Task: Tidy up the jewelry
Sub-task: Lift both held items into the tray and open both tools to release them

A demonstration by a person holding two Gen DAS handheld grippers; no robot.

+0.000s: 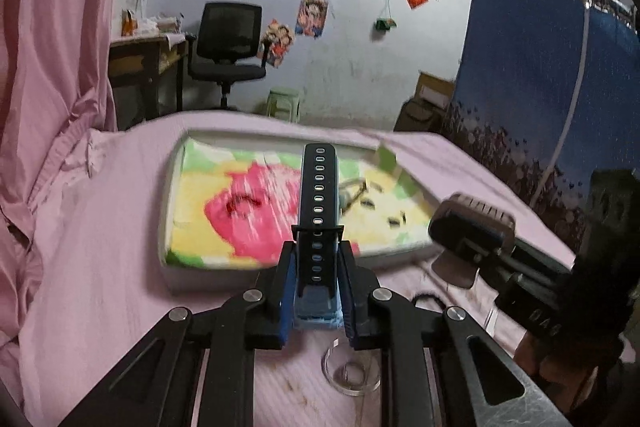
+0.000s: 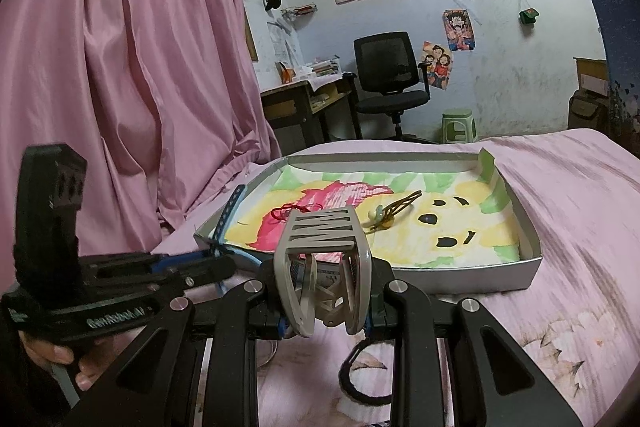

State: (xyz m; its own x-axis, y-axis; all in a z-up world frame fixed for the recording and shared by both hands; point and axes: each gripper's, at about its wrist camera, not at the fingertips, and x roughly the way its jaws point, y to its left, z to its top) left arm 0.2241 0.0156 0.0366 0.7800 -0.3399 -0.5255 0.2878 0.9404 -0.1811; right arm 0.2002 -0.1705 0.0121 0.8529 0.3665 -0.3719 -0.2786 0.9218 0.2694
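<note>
A dark blue watch strap (image 1: 318, 187) with a row of holes stands upright between the fingers of my left gripper (image 1: 318, 255), which is shut on its lower end. My right gripper (image 2: 324, 275) is shut on a grey hair claw clip (image 2: 320, 227). Both hover just in front of a white tray (image 2: 460, 277) lined with a painted paper sheet. A red cord bracelet (image 2: 292, 213), a brownish hair pin (image 2: 396, 211) and small black pieces (image 2: 430, 219) lie inside the tray. In the right wrist view the left gripper (image 2: 218, 259) sits at the left with the strap (image 2: 228, 215) leaning over the tray's corner.
The tray rests on a bed with a pink sheet (image 1: 100, 247). A clear ring-shaped stand (image 1: 352, 371) and a black hair tie (image 2: 360, 375) lie on the sheet below the grippers. A pink curtain (image 2: 140, 67) hangs on the left. A desk and office chair (image 2: 388, 75) stand beyond the bed.
</note>
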